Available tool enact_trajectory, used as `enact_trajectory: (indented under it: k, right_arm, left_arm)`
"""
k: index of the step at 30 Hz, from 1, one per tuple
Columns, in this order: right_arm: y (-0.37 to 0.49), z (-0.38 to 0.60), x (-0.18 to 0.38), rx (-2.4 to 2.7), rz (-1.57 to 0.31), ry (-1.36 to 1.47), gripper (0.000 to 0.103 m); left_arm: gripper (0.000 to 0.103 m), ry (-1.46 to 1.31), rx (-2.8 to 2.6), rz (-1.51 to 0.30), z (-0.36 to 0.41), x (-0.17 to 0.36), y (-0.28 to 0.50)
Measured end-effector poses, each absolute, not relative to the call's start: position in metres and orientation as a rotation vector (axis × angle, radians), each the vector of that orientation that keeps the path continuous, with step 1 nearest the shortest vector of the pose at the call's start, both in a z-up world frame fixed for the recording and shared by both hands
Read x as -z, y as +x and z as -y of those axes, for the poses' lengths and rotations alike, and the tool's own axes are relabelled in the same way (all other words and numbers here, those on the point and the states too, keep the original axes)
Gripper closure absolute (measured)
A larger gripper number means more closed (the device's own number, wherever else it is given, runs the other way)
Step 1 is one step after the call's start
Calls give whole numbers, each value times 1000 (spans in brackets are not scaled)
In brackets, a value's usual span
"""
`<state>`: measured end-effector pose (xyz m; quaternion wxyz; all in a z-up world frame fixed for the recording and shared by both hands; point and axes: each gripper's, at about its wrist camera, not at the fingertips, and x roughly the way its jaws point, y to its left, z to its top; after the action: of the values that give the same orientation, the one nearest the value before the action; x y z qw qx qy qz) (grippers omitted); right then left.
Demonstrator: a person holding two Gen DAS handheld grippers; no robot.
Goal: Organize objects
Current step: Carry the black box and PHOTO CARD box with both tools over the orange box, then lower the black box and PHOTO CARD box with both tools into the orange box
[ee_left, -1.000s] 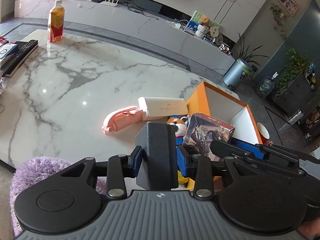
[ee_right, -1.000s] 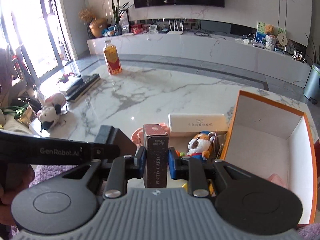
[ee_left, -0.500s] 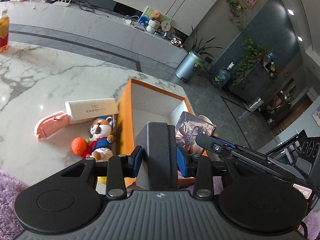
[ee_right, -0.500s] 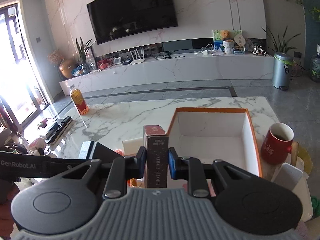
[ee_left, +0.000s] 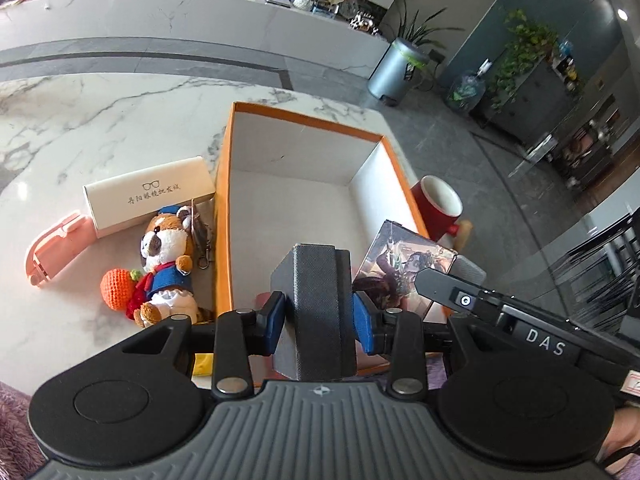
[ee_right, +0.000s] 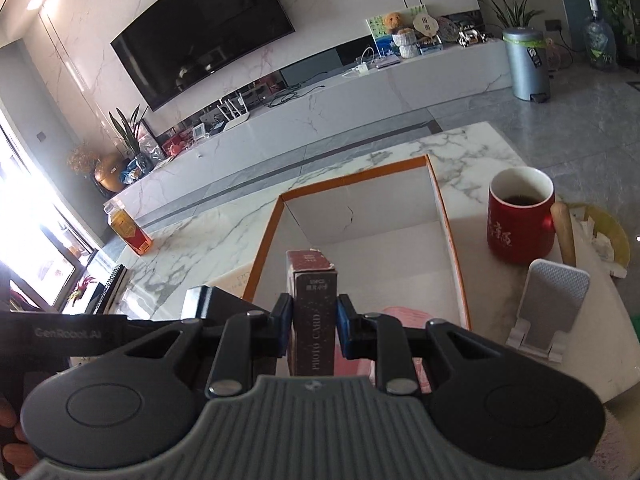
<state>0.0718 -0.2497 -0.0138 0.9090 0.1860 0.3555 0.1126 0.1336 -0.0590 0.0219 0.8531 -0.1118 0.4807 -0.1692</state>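
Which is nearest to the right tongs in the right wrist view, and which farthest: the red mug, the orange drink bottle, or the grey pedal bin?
From the right tongs, shut on the photo card box:
1. Red mug, on the table to the right, beside the orange-rimmed box.
2. Orange drink bottle, at the table's far left edge.
3. Grey pedal bin, on the floor at upper right.

We saw that our left gripper point(ee_left: 319, 322) had a ribbed grey housing with a small cross-shaped mark, two black round discs at its sides, black linkage arms with silver screw heads, and blue pads on its fingers point(ee_left: 274, 322). Our right gripper point(ee_right: 314, 328) looked the same. White lettering ran along each gripper's black side where the other camera caught it.
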Motion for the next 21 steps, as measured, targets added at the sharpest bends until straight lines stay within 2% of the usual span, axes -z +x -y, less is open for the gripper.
enact_trajectory:
  k: [10,16,21]
  right_arm:
    - [119,254,69,-346,-952,490,78]
    - [144,243,92,-424,-1088,505,79]
    - [159,235,93,-450,-1129,480,79]
  left_arm:
    - [60,-7,265,-1103,86,5,139]
    - [62,31,247,-1143,87,10,141]
    - [59,47,267,-1157,90,10,142]
